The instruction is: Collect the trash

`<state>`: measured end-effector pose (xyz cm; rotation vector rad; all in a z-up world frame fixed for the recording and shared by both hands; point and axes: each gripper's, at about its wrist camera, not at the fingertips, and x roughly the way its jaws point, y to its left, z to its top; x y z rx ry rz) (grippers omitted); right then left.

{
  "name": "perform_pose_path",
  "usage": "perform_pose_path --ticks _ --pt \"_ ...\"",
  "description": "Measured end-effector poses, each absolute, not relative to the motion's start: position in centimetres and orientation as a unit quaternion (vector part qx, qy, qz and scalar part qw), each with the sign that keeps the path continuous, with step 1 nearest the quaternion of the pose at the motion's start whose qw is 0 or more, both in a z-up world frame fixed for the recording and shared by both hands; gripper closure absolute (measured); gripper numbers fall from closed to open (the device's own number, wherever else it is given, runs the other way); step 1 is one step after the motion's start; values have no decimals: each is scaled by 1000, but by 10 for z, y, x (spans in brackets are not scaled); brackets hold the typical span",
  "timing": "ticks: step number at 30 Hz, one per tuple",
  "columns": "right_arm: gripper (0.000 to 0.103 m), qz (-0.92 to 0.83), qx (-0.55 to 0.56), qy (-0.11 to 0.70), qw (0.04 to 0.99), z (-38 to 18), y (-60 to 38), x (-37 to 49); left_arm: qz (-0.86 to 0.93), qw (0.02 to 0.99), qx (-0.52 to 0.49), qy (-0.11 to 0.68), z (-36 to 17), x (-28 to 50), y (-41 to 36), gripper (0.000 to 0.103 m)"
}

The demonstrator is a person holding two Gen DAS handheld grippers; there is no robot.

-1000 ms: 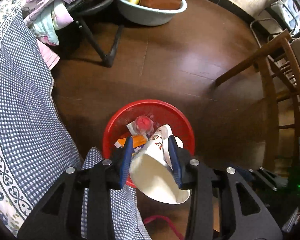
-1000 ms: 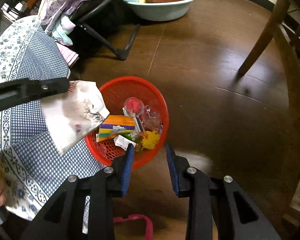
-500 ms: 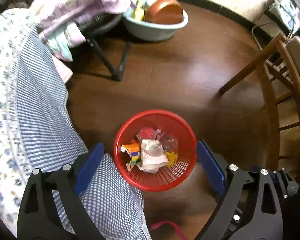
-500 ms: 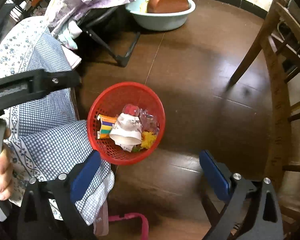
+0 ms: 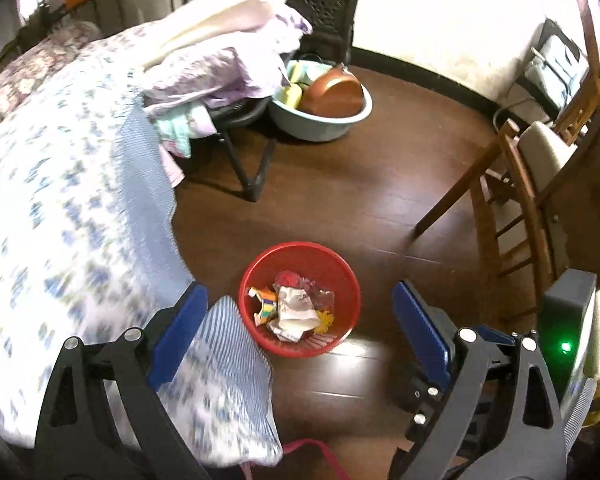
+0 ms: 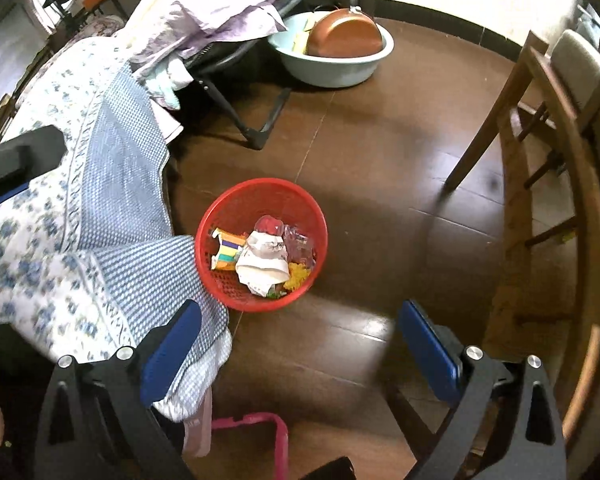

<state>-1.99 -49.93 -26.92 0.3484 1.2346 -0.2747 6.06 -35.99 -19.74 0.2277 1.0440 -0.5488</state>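
Basket [image 5: 342, 276] (paper cup [image 5: 296, 312] inside) lies below the wide-spread, empty left gripper [image 5: 300, 332].

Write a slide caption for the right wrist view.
Open right gripper above a red basket holding a crumpled paper cup and wrappers.

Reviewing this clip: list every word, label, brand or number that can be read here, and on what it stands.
None can be read.
crumpled paper cup in the red basket: dark print, too blurred to read.
orange striped carton: coloured bands, any lettering too small to read.
device with the green light: no marking shows.
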Motion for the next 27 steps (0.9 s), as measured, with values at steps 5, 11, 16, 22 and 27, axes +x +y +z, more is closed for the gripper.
perform_pose_path --ticks 5,11,16,22,27 --pt "6 -110 157 573 797 -251 -484 -45 -252 834 105 479 -176 28 -342 12" --pt "6 -92 151 561 809 -229 -473 -69 -247 844 115 462 -159 -14 -330 12" --pt "6 -84 148 553 816 -218 -470 -79 -241 847 108 462 -157 -32 -321 9" --pt "6 -80 141 544 823 -207 -466 -83 -232 850 103 461 -154 -38 -320 7" --pt "6 -83 138 545 823 -203 -468 -85 -234 849 107 462 -155 -38 -321 7"
